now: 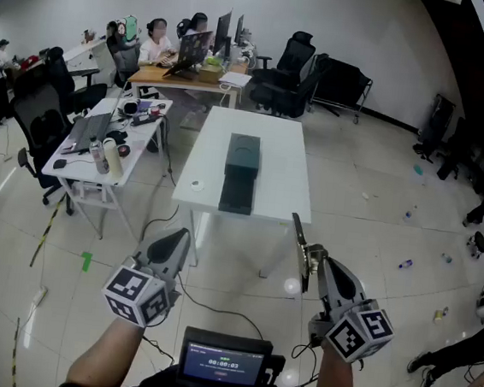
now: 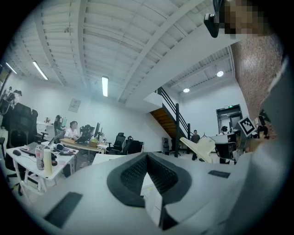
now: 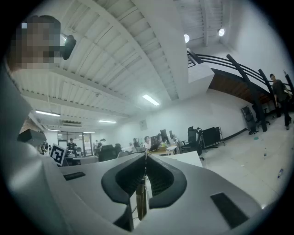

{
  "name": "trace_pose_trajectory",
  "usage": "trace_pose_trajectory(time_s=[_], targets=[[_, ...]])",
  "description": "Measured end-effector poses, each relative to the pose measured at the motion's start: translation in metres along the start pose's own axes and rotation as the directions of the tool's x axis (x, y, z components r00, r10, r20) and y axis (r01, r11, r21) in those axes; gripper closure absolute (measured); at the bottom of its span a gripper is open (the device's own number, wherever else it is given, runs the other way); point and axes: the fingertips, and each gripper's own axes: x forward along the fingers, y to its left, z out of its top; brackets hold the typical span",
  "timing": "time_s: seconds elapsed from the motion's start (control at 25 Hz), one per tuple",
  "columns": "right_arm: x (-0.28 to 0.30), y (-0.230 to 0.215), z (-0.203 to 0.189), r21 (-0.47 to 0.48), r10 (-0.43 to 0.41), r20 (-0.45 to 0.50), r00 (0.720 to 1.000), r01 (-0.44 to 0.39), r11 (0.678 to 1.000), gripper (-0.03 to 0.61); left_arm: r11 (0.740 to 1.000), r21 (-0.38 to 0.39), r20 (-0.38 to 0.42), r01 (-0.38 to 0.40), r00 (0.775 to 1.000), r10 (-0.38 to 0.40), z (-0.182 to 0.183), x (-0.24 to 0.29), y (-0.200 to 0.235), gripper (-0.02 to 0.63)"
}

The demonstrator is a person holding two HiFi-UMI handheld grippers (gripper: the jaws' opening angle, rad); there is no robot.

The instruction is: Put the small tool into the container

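A dark green box-shaped container [image 1: 241, 173] lies on the white table [image 1: 285, 193] ahead of me, well beyond both grippers. My right gripper [image 1: 313, 259] hangs in the air short of the table's near edge, shut on a thin, flat small tool [image 1: 298, 246] whose dark end sticks up past the jaws. In the right gripper view the tool [image 3: 142, 202] stands clamped between the closed pads of the right gripper [image 3: 145, 160]. My left gripper [image 1: 183, 237] hovers at the left, also short of the table. The left gripper [image 2: 147, 157] has its jaws together with nothing in them.
A small white round object [image 1: 196, 185] lies on the table's left side. To the left stands a desk [image 1: 100, 152] with bottles and a laptop. Office chairs [image 1: 288, 81] and seated people are at the back. Bottles [image 1: 405, 264] and a cable [image 1: 212, 310] lie on the floor.
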Motion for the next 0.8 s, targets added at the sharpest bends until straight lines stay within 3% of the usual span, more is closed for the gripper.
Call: trace_pose_trajectory(time_s=[0.48, 0.8], targets=[[0.079, 0.067, -0.031, 0.000, -0.042, 0.002, 0.999, 0.042, 0.999, 0.564, 0.998, -0.025, -0.025, 0.051, 0.998, -0.051, -0.020, -0.012, 0.090, 0.591], [0.161, 0.036, -0.045, 0.023, -0.038, -0.020, 0.999, 0.039, 0.999, 0.563, 1.000, -0.024, -0.029, 0.012, 0.999, -0.012, -0.029, 0.048, 0.143, 0.591]])
